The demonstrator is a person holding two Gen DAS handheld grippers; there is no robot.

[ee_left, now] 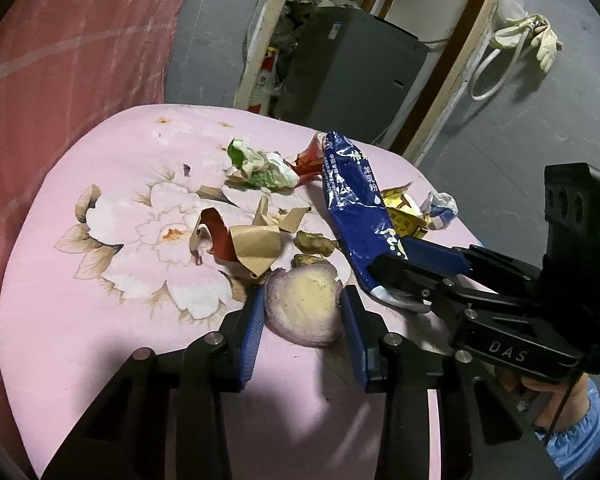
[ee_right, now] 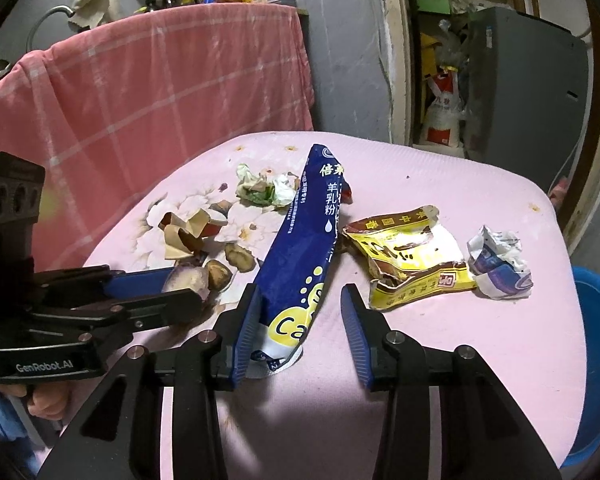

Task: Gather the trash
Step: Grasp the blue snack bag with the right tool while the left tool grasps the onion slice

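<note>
- Left wrist view: the left gripper (ee_left: 303, 312) has its fingers spread on either side of the onion piece (ee_left: 305, 307) on the pink table (ee_left: 100, 320); both pads sit at its edges, and whether they are pressing in cannot be told.
- Crumpled brown paper (ee_left: 244, 244) lies just beyond the onion piece.
- Right wrist view: the right gripper (ee_right: 296, 332) is released, jaws wide; the blue pouch (ee_right: 300, 256) leans against its left finger only.
- A yellow wrapper (ee_right: 412, 256) lies near the pouch.

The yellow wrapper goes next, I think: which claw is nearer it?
Right. The right claw straddles the blue pouch just beside the yellow wrapper; the left claw is around the onion piece, beyond that pouch.
</note>
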